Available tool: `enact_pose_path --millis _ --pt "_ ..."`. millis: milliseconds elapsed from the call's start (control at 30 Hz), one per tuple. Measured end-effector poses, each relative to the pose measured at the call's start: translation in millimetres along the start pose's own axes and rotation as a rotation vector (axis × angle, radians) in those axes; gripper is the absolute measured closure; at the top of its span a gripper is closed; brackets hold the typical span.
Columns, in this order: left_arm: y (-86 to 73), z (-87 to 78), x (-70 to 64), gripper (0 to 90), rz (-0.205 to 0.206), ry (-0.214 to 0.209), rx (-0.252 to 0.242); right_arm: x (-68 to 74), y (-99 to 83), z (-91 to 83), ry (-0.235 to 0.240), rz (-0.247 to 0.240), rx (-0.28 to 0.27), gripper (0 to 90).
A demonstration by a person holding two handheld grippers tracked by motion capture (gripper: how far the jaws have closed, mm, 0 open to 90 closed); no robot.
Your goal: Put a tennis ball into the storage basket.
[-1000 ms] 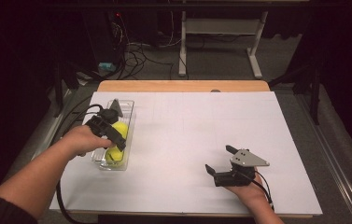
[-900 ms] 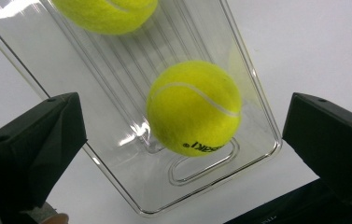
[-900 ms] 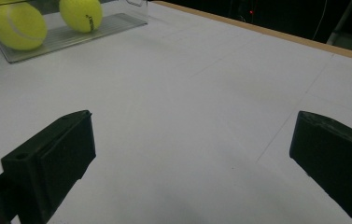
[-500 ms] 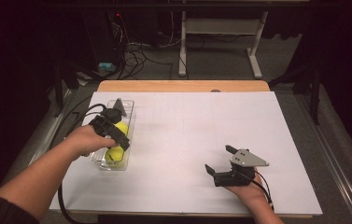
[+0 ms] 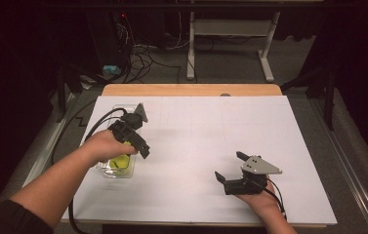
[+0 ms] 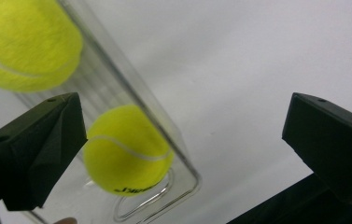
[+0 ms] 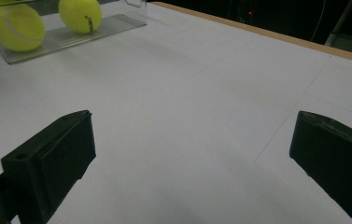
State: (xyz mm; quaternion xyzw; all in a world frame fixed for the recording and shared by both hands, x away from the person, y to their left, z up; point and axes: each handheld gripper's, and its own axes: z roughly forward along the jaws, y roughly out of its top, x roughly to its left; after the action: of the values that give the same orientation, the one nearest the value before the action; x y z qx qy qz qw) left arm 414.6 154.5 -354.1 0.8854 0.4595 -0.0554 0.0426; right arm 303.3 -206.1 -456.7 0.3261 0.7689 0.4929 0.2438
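While the left gripper (image 5: 140, 146) hung over the clear plastic bin (image 5: 104, 169) at the table's left edge, jaws spread and empty, two tennis balls (image 6: 128, 149) lay inside. Judged step: reaching in; next, lowering around one ball. The right gripper (image 5: 229, 170) rested spread, well apart.

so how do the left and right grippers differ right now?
The left gripper hangs over the clear box holding two tennis balls; the right gripper sits over bare white table, far from the box. The left gripper points down toward the box's near end; the right gripper lies low, pointing left across the table. Both have open, empty jaws.
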Motion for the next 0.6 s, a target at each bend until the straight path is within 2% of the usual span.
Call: enact_pose_path --millis 333,600 --pt "14.4 4.9 -25.4 0.7 0.047 -0.024 -0.003 0.2 0.1 0.3 0.001 -0.003 -0.001 0.3" --pt "20.7 8.2 -34.9 0.7 0.059 -0.033 -0.002 -0.4 0.0 -0.4 -0.002 0.001 -0.005 0.3"
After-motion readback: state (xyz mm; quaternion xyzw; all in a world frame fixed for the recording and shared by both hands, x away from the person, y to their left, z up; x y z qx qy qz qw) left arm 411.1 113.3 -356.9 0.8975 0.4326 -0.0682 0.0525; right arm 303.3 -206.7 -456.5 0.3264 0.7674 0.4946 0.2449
